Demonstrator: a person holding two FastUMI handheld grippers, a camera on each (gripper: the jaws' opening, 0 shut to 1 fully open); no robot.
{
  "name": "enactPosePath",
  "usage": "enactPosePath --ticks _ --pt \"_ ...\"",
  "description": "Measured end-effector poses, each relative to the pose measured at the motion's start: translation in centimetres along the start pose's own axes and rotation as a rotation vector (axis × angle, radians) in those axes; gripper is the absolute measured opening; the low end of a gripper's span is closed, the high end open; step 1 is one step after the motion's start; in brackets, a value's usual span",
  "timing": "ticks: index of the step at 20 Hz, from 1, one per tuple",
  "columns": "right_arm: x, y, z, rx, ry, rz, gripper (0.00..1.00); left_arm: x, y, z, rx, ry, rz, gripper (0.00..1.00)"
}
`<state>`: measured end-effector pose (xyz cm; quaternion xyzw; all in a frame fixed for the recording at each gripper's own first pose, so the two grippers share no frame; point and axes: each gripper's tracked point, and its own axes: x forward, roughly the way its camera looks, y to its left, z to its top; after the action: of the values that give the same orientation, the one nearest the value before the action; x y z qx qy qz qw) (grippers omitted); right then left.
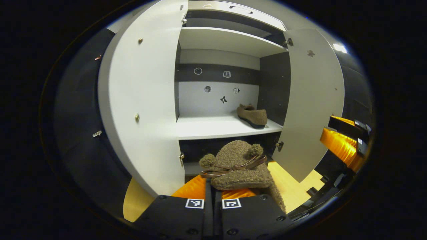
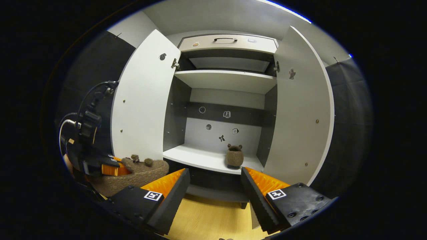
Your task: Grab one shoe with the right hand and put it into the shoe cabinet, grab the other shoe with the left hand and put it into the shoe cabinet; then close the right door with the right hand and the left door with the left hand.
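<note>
My left gripper (image 1: 215, 188) is shut on a brown fuzzy shoe (image 1: 238, 166) with pompoms and a ribbon bow, held in front of the open shoe cabinet, below its middle shelf (image 1: 213, 128). The other brown shoe (image 1: 253, 115) rests on that shelf at the right. In the right gripper view my right gripper (image 2: 215, 190) stands open and empty before the cabinet, with the shelved shoe (image 2: 234, 156) straight ahead. The left gripper (image 2: 100, 163) with its held shoe (image 2: 140, 171) shows at the lower left there.
Both cabinet doors hang wide open: the left door (image 2: 143, 106) and the right door (image 2: 300, 110). A drawer with a handle (image 2: 227, 41) tops the cabinet, above an upper shelf (image 2: 227, 80). Light wooden floor (image 2: 206, 216) lies below. The right gripper (image 1: 347, 140) shows beside the right door (image 1: 313, 100).
</note>
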<state>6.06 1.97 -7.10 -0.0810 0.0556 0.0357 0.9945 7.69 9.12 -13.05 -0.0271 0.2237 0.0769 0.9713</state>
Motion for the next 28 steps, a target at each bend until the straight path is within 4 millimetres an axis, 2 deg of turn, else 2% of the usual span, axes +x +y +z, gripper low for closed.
enactPosePath --ticks 4,5,6,7,9,11,13,17,20,24,26,28 --pt "2.1 0.2 1.3 -0.003 -0.033 0.072 0.98 4.2 0.4 5.3 0.028 -0.043 0.062 0.05" --pt "2.7 0.1 1.6 -0.004 -0.043 0.09 0.98 3.8 1.1 7.0 0.037 -0.063 0.127 0.05" --pt "3.4 -0.2 1.8 -0.003 -0.05 0.106 0.98 6.9 1.4 8.2 0.072 -0.079 0.127 0.05" --pt "4.1 -0.4 1.9 0.006 -0.051 0.122 0.98 8.3 1.2 9.1 0.064 -0.064 0.134 0.05" --pt "5.1 -0.3 2.3 0.026 -0.055 0.169 0.98 10.0 0.7 11.2 0.037 -0.08 0.144 0.05" --pt "6.0 -1.0 2.6 0.034 -0.065 0.193 1.0 12.2 0.4 13.1 0.021 -0.104 0.142 0.05" --pt "6.6 -1.2 2.7 0.052 -0.067 0.216 0.98 14.4 0.5 14.5 0.025 -0.112 0.152 0.05" --pt "7.9 -1.0 2.5 0.072 -0.062 0.265 0.98 20.1 1.3 17.6 0.029 -0.127 0.157 0.05" --pt "8.6 0.0 2.1 0.067 -0.055 0.307 0.98 25.3 2.1 17.9 0.04 -0.08 0.155 0.05" --pt "9.2 0.6 1.9 0.056 -0.048 0.343 0.98 31.2 2.6 16.7 0.005 -0.009 0.123 0.05" --pt "9.6 0.4 1.5 0.058 -0.038 0.345 0.98 33.3 3.1 16.1 0.002 0.014 0.136 0.06" --pt "9.8 -0.3 1.1 0.06 -0.024 0.335 0.98 34.5 3.4 15.6 0.011 0.032 0.144 0.09"
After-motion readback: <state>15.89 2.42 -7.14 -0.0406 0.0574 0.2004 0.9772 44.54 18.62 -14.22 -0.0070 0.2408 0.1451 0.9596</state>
